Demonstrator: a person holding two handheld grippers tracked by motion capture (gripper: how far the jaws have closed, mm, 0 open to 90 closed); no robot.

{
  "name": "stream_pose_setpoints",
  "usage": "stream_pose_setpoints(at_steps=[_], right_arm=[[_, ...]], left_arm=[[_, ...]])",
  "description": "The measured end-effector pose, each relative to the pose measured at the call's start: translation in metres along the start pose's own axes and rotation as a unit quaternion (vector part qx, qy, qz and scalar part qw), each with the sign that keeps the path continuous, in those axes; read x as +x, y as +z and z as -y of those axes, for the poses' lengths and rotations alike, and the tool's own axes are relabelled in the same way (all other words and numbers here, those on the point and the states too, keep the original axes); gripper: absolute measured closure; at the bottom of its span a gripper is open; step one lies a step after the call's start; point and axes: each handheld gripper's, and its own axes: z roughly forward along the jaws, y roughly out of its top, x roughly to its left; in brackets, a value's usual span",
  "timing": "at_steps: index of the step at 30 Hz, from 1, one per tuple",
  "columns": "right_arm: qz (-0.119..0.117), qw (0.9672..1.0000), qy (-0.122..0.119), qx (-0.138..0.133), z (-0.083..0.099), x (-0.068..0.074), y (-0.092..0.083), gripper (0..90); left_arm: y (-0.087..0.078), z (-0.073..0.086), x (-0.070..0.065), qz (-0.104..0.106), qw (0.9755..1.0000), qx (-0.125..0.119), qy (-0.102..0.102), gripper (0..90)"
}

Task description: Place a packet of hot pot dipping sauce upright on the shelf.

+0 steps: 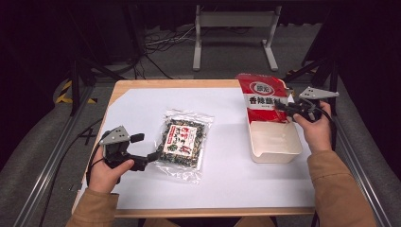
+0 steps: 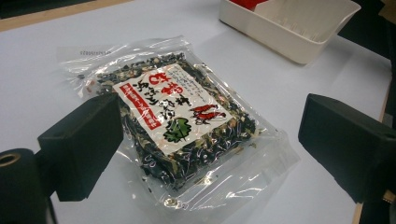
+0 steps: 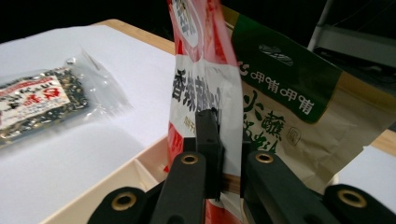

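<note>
Worktop [image 1: 227, 189] under white sheet. White bin [image 1: 275, 139] at right, empty near half; red packet [image 1: 263, 97] stands in its far end, green-and-brown packet [image 3: 299, 107] just behind it. Clear seaweed bag [image 1: 182, 142] flat mid-sheet. Right hand-held gripper [image 3: 229, 140] clamped on red packet edge. Left hand-held gripper [image 2: 210, 140] jaws apart, bag corner between them.
</note>
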Motion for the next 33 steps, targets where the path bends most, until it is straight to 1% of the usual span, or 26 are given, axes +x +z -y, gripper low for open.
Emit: stream_pose_setpoints(at_steps=[2,4,9,11,15,16,17,19,21,22,24,27,29,30,33], right_arm=[[0.011,0.9998,-0.019,0.002,0.001,0.0,0.003,85.3],[0.015,0.9994,-0.029,0.007,0.002,0.0,0.005,84.5],[0.024,0.9994,-0.024,0.006,0.007,-0.001,0.008,84.0],[0.028,0.9993,-0.024,0.011,0.009,-0.001,0.009,83.9],[0.042,0.9983,-0.034,0.022,0.012,0.0,0.01,85.0],[0.042,0.9983,-0.034,0.022,0.012,0.0,0.01,85.0],[0.048,0.9978,-0.038,0.025,0.014,0.002,0.011,85.9],[0.048,0.9979,-0.035,0.027,0.016,0.001,0.011,86.3],[0.051,0.9975,-0.029,0.04,0.019,0.001,0.011,87.1],[0.052,0.9975,-0.028,0.04,0.022,0.001,0.011,87.3],[0.056,0.9968,-0.029,0.049,0.027,0.002,0.012,87.4],[0.06,0.9962,-0.027,0.056,0.031,0.003,0.012,87.4],[0.06,0.9965,-0.014,0.056,0.035,0.002,0.012,87.3],[0.059,0.9967,-0.009,0.055,0.036,0.002,0.012,87.3],[0.062,0.9964,0.0,0.057,0.036,0.003,0.012,85.5]], left_arm=[[0.0,0.0,0.0,-0.001,1.0,0.0,0.004,7.4],[0.001,0.0,0.0,0.002,1.0,0.001,0.002,7.4],[0.001,0.0,0.0,0.003,1.0,0.002,0.002,7.3],[0.001,0.0,0.0,0.004,1.0,0.002,0.0,7.3],[0.001,0.0,0.0,0.005,1.0,0.002,0.002,7.3],[0.001,0.0,-0.001,0.005,1.0,0.002,0.002,7.3],[0.001,0.0,-0.001,0.006,1.0,0.001,0.0,7.3],[0.002,0.0,-0.001,0.007,1.0,0.003,-0.002,7.3],[0.002,0.0,-0.001,0.007,1.0,0.003,0.001,7.3],[0.003,-0.001,-0.001,0.008,1.0,0.002,-0.001,7.3],[0.004,-0.001,-0.002,0.008,1.0,0.003,-0.001,7.2],[0.006,-0.001,-0.002,0.01,0.9999,0.005,-0.001,7.2],[0.007,-0.002,-0.002,0.012,0.9999,0.006,0.0,7.2],[0.007,-0.002,-0.001,0.009,0.9999,0.007,0.006,7.2],[0.008,-0.002,-0.002,0.014,0.9999,0.008,0.0,7.2]])
